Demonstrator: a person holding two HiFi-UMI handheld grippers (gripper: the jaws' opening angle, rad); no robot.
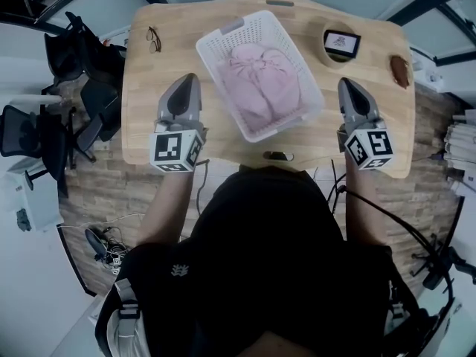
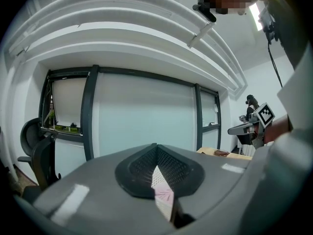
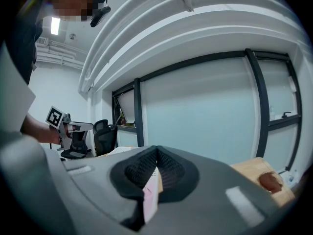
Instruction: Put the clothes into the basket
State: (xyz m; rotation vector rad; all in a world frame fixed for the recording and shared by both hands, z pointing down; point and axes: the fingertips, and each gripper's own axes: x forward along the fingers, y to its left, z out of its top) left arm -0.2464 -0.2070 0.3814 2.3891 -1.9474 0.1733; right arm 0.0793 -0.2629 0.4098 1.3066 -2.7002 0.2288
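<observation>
A white plastic basket (image 1: 223, 32) stands slantwise in the middle of the wooden table (image 1: 145, 129). Pink clothes (image 1: 260, 80) lie bunched inside it. My left gripper (image 1: 187, 80) is held just left of the basket and my right gripper (image 1: 346, 84) just right of it, both over the table and apart from the basket. Each has its jaws together with nothing between them. In the left gripper view the left gripper (image 2: 157, 151) shows only a thin slit, with a sliver of basket and pink cloth behind. The right gripper (image 3: 156, 153) looks the same in its own view.
Glasses (image 1: 153, 39) lie at the table's back left. A small dark device (image 1: 342, 43) sits in a round recess at the back right, and a brown object (image 1: 400, 71) lies near the right edge. Black office chairs (image 1: 67, 88) stand left of the table.
</observation>
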